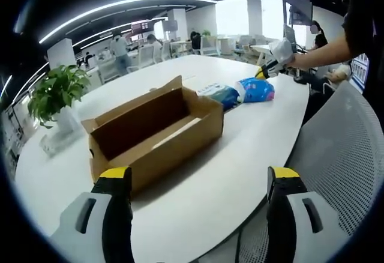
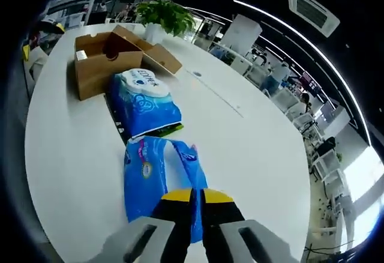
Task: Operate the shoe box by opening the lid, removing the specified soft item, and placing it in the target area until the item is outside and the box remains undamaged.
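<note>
The right gripper, jaws pressed together pinching the blue soft pack, is setting it on the white table beside the open shoe box, while the left gripper is hovering spread wide, empty.

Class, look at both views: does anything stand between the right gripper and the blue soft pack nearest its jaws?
Nothing visible does. The right gripper has its jaws together at the near end of the blue soft pack, which lies on the white table, apart from the open box.

Potted plant (white pot) on white table
</note>
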### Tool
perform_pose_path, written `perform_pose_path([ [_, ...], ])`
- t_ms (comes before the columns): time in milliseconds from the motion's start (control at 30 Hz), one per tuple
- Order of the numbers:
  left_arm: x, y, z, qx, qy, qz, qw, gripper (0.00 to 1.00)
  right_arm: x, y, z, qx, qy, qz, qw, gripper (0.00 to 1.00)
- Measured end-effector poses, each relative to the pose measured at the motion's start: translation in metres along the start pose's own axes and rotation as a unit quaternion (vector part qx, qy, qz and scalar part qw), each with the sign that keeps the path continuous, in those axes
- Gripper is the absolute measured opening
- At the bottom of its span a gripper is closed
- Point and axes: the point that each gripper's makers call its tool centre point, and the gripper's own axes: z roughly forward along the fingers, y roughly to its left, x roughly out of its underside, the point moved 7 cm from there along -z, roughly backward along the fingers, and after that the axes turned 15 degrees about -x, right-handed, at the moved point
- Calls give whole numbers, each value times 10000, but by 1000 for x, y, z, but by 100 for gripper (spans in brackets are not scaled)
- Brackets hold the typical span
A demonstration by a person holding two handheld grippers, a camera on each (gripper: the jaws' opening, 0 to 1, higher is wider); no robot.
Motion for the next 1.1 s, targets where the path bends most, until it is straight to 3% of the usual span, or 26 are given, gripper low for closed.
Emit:
perform_pose_path([
  [167, 1, -1, 0, 33, 34, 42, 10000, 93, 3, 0, -12, 159, -53, 294, 9994, 8],
  [267, 1, -3, 0, 65, 50, 77, 9999, 92, 4, 6, -16, 28, -188, 659, 9976, 15],
  [433, 2, -5, 1, 114, 77, 115, 9998, 92, 10, 17, -19, 46, -99, 750, 9971, 21],
  [567, 3, -5, 1, 119, 95, 167, 9997, 92, 19, 25, -18, -9, -49, 1049, 9945, 36],
  [1100, 2, -4, 0, 102, 60, 129, 9998, 92, 33, 35, -1, -11, 200, 1310, 9912, 42],
])
